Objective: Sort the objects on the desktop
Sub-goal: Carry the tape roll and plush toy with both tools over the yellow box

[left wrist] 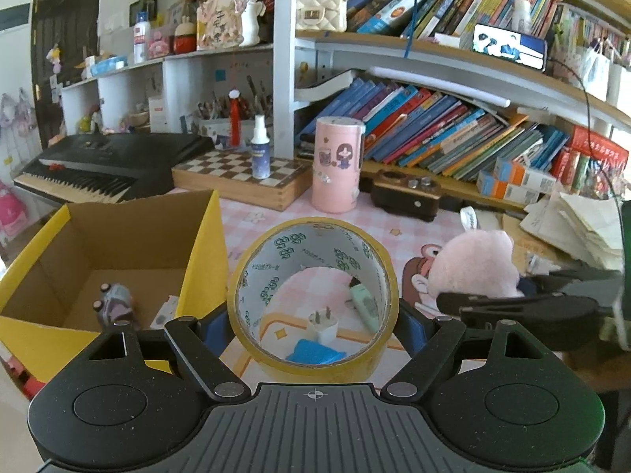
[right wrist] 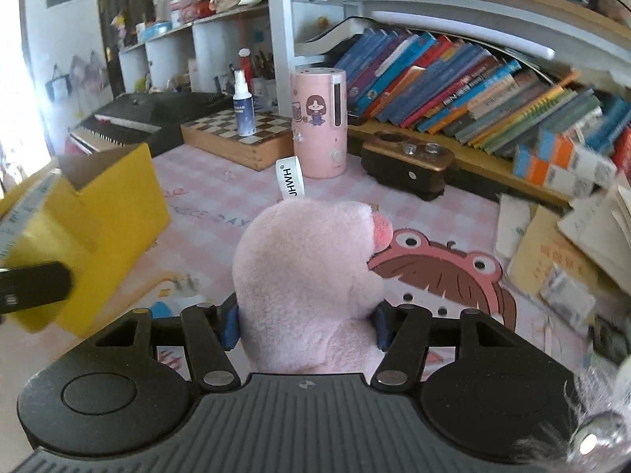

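A roll of yellow tape (left wrist: 292, 252) stands upright between the blue pads of my left gripper (left wrist: 314, 323), which is shut on it just right of the yellow cardboard box (left wrist: 205, 244). A small purple toy car (left wrist: 114, 303) lies inside the box. My right gripper (right wrist: 307, 327) is shut on a pink plush toy (right wrist: 307, 268) with a white tag, held above the pink checked table mat (right wrist: 221, 181). The plush (left wrist: 473, 268) also shows in the left wrist view, to the right of the tape. Through the roll I see a white charger plug (left wrist: 323, 325), a mint-green item (left wrist: 364, 303) and something blue (left wrist: 315, 354) on the mat.
A pink cylinder (left wrist: 337, 165), a chessboard box (left wrist: 236, 173) with a spray bottle (left wrist: 260, 149), a black keyboard (left wrist: 106, 165) and a brown wooden box (left wrist: 406, 193) line the back. Stacked papers (left wrist: 583, 224) sit at the right. Shelves of books (left wrist: 434, 130) rise behind.
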Demonstrator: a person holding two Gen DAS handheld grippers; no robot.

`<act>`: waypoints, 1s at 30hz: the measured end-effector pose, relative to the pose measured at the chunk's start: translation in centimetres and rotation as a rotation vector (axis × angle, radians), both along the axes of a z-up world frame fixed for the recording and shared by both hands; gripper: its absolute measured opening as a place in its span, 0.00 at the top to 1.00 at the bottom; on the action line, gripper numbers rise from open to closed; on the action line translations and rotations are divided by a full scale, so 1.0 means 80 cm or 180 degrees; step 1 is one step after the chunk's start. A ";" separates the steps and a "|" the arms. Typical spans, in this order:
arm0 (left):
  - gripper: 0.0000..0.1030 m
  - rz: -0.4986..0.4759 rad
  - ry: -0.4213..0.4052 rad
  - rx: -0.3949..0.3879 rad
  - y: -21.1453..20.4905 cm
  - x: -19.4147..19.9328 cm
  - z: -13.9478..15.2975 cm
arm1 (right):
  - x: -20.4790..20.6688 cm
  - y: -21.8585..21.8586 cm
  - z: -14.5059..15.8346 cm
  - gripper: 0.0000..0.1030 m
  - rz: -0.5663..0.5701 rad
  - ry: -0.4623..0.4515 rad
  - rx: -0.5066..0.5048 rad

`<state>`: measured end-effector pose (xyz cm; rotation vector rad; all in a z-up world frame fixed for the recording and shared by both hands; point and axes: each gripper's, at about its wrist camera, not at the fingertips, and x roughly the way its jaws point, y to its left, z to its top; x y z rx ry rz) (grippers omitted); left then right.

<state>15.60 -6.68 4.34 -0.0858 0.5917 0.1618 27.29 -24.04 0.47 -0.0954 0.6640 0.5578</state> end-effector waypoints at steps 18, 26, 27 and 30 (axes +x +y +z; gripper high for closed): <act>0.19 -0.0487 -0.0057 -0.0224 0.009 -0.033 -0.009 | -0.100 -0.010 0.013 0.43 -0.0415 0.0182 -0.0030; 0.19 -0.0603 -0.0011 -0.0270 0.031 -0.069 -0.015 | -0.148 0.014 0.016 0.43 -0.0477 0.0168 -0.0136; 0.19 -0.0607 0.0004 -0.0273 0.035 -0.075 -0.016 | -0.155 0.018 0.015 0.43 -0.0473 0.0176 -0.0154; 0.19 -0.0612 0.0040 -0.0281 0.048 -0.093 -0.018 | -0.177 0.031 0.013 0.43 -0.0458 0.0192 -0.0199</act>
